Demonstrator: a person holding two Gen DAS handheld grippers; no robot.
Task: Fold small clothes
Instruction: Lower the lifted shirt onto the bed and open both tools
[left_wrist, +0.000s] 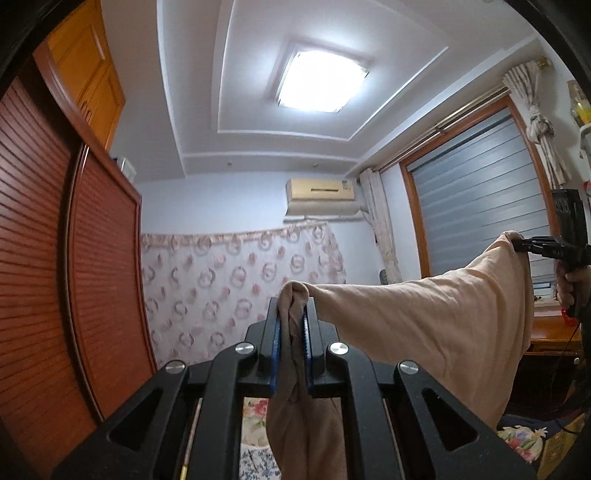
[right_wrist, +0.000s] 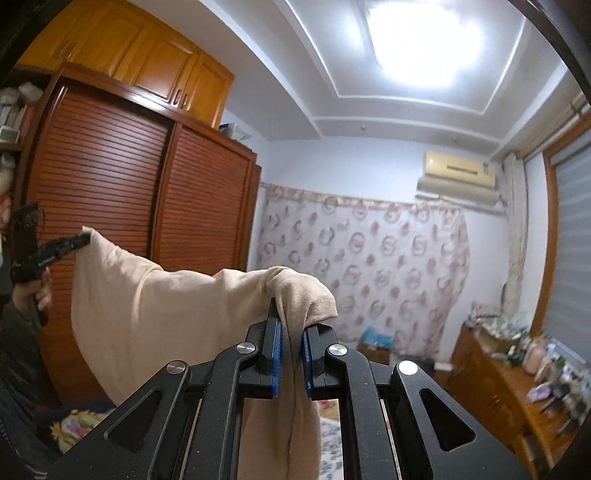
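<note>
One beige garment (left_wrist: 424, 325) hangs stretched in the air in front of the louvred wardrobe (right_wrist: 147, 192), its two top corners pinched: the left gripper (left_wrist: 293, 328) is clamped on one bunched corner, the right gripper (right_wrist: 291, 343) on the other.

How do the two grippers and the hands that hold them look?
Both the left gripper and the right gripper are black, with angular linkage arms, round silver bolts and blue ridged pads. Each has a black pistol handle. A dark sleeve shows behind one hand.
</note>
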